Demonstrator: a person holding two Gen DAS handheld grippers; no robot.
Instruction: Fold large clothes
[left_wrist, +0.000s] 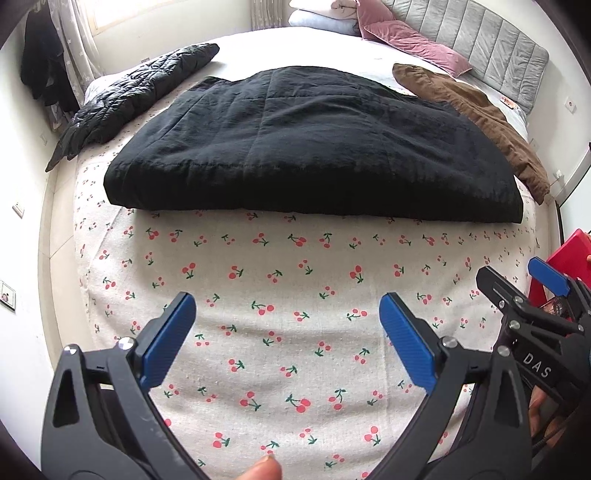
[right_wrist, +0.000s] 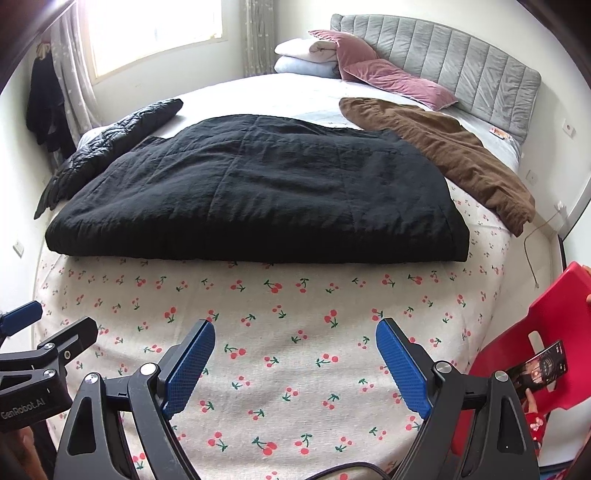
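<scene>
I hold my left tool (left_wrist: 286, 339) and right tool (right_wrist: 295, 363) spread and empty above the bed's (right_wrist: 295, 369) foot edge, because the black garment (right_wrist: 258, 192) lies flat mid-bed, ready for gripping its near edge.

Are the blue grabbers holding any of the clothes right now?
No, nothing is held. The left gripper and right gripper both have open jaws over the cherry-print sheet, short of the black garment.

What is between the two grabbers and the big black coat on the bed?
Only bare cherry-print sheet lies between the left gripper, the right gripper and the black coat; both views show it.
</scene>
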